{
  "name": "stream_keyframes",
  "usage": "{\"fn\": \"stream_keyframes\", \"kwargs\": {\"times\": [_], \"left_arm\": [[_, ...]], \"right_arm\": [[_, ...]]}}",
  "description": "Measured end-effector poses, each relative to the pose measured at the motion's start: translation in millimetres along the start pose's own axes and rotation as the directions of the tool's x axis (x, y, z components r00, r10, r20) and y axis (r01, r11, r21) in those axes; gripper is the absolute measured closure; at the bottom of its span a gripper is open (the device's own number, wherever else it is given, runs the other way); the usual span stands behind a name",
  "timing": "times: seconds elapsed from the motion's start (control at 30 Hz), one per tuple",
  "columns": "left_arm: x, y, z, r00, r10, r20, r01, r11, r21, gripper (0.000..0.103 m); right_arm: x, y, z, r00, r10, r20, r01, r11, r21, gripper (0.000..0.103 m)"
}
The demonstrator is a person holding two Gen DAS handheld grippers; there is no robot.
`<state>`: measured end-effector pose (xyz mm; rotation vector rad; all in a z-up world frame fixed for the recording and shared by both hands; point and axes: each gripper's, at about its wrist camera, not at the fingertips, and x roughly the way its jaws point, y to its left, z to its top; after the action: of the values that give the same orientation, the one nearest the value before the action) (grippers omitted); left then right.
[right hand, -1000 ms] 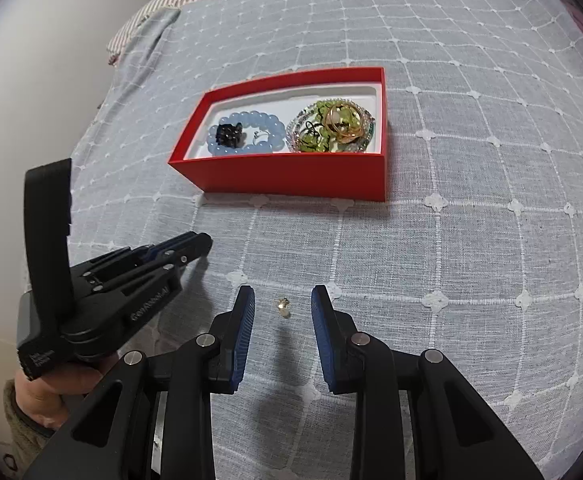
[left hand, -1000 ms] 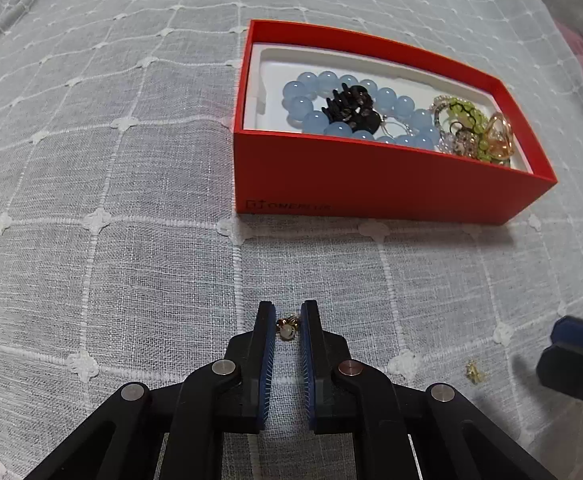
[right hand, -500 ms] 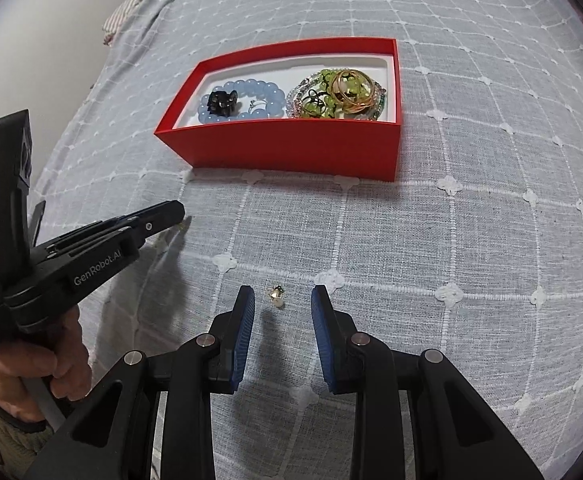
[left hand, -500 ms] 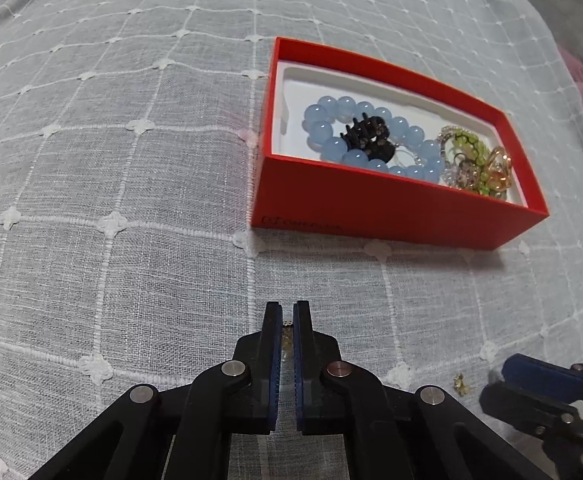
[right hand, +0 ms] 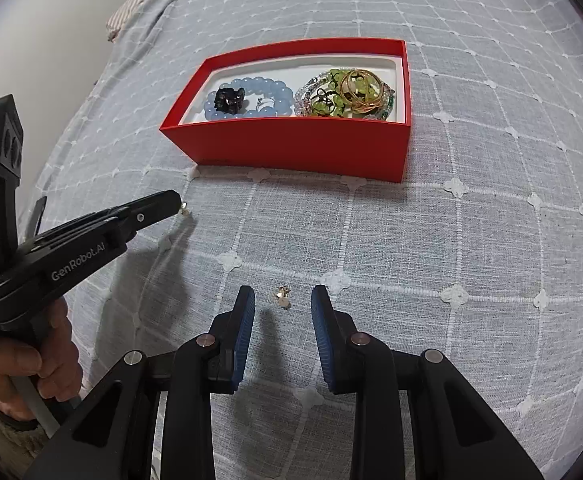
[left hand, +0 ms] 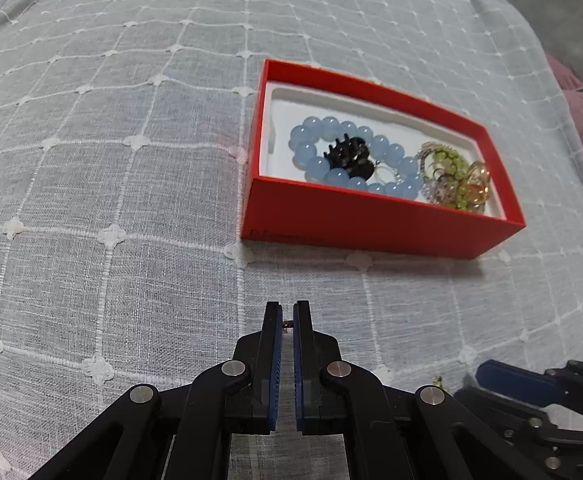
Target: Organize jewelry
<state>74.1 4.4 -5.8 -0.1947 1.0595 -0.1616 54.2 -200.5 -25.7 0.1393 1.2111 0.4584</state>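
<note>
Our left tongs (left hand: 287,322) have just clenched on a small gold earring (left hand: 287,323), which now sits pinched between the blue pads at their tips; a second ago the pads stood apart around it as it lay on the bed cover (left hand: 131,240). Seen from the right wrist camera, the earring pokes out at the tip of the left tongs, in front of the red box (right hand: 299,148) and off its left corner. That piece looks ready to be carried to the red box, where the blue bead bracelet (left hand: 343,156), a black hair clip (left hand: 349,156) and a tangle of green and gold bracelets (left hand: 451,180) already lie.

Our right tongs (right hand: 282,304) stand released, grasping nothing, with the second earring (right hand: 281,295) lying on the cover between their pads, in front of the box. We judge it the next piece to pinch.
</note>
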Motion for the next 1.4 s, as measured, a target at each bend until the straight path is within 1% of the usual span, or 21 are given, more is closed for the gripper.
{"fn": "stream_keyframes", "kwargs": {"times": [0.1,0.43,0.6,0.67,0.8,1.13,1.27,1.4], "left_arm": [[-5,-1,1,1.000,-0.001,0.012,0.001,1.000,0.005,0.103],[-10,-3,2,1.000,-0.009,0.020,0.009,1.000,0.012,0.103],[-12,-4,1,1.000,-0.011,0.025,0.011,1.000,0.017,0.103],[-12,-5,1,1.000,-0.013,0.023,0.012,1.000,0.022,0.103],[-12,-6,1,1.000,-0.010,0.022,0.010,1.000,0.024,0.103],[-14,-11,1,0.999,-0.008,0.032,0.006,0.999,0.045,0.103],[-17,-12,1,0.999,-0.008,0.040,0.006,0.999,0.052,0.103],[-20,-13,1,0.999,-0.016,0.045,0.014,0.998,0.053,0.103]], "right_arm": [[0,1,0,1.000,0.006,0.003,-0.006,1.000,-0.008,0.072],[15,8,-3,0.999,-0.046,-0.014,0.045,0.998,-0.054,0.073],[19,12,-3,0.998,-0.060,-0.010,0.060,0.996,-0.070,0.085],[22,15,-3,0.997,-0.079,-0.005,0.079,0.993,-0.086,0.091],[23,18,-3,0.995,-0.096,-0.002,0.095,0.991,-0.097,0.097],[22,17,-3,0.994,-0.107,0.007,0.108,0.989,-0.102,0.098],[15,16,-3,0.995,-0.094,0.018,0.095,0.991,-0.097,0.098],[5,19,0,0.997,-0.061,0.047,0.065,0.993,-0.098,0.098]]}}
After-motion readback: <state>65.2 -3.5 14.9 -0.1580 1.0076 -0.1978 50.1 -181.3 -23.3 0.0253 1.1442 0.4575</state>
